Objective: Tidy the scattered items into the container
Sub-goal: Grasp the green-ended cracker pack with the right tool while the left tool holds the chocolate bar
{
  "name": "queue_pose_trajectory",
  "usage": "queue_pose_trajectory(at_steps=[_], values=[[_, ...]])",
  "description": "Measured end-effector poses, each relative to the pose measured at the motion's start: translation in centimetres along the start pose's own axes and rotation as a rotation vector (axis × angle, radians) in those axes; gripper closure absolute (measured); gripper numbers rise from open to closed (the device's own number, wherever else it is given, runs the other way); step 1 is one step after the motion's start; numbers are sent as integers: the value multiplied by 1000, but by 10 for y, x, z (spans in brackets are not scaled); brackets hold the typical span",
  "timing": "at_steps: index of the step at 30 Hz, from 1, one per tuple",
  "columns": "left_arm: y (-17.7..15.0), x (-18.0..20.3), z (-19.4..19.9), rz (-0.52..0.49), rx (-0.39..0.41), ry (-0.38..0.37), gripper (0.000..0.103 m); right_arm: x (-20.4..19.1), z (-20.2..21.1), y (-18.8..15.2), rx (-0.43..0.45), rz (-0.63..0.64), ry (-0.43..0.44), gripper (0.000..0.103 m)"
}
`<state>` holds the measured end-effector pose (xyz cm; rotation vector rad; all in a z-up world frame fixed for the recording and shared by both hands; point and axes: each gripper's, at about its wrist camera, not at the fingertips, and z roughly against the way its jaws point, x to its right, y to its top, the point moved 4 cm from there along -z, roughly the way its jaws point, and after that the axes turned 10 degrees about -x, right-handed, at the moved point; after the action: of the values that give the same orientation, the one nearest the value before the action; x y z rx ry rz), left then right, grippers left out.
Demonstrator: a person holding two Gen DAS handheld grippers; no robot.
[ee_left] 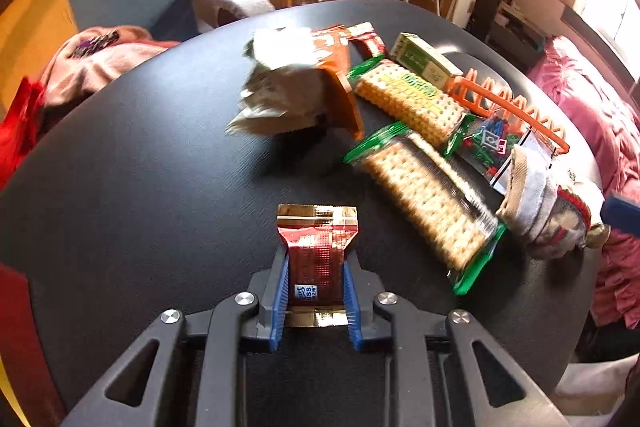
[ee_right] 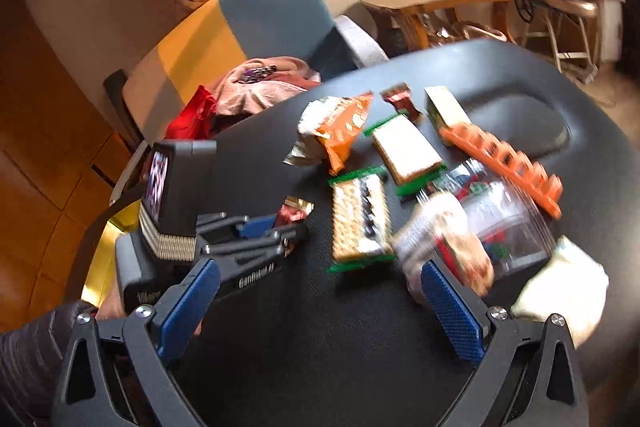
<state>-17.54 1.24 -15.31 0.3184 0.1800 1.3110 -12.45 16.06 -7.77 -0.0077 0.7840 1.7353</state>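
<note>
Between the blue pads of the left gripper (ee_left: 315,281) sits a red and gold snack packet (ee_left: 317,259), clamped at its lower half above the black table (ee_left: 140,167). Ahead and to its right lie two cracker packs (ee_left: 424,195), with the orange basket (ee_left: 516,107) beyond them. Farther right, the right gripper (ee_right: 316,301) hangs with jaws spread wide, gripping nothing, a blurred pouch (ee_right: 444,247) just past its right finger.

Black table (ee_left: 140,167) bears cracker packs (ee_left: 424,203), orange basket (ee_left: 508,107).

Both wrist views low over the black table (ee_left: 140,187), facing forward, sharing the snack pile
</note>
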Motion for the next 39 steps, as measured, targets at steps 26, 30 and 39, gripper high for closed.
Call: queue_pose_trajectory(at_steps=[26, 30, 39], values=[[-87, -43, 30, 221, 55, 11, 79, 8, -104, 39, -188, 72, -244, 35], [-91, -43, 31, 229, 62, 8, 79, 9, -103, 39, -187, 66, -266, 36], [-92, -39, 29, 209, 73, 27, 75, 13, -106, 32, -205, 74, -296, 54]])
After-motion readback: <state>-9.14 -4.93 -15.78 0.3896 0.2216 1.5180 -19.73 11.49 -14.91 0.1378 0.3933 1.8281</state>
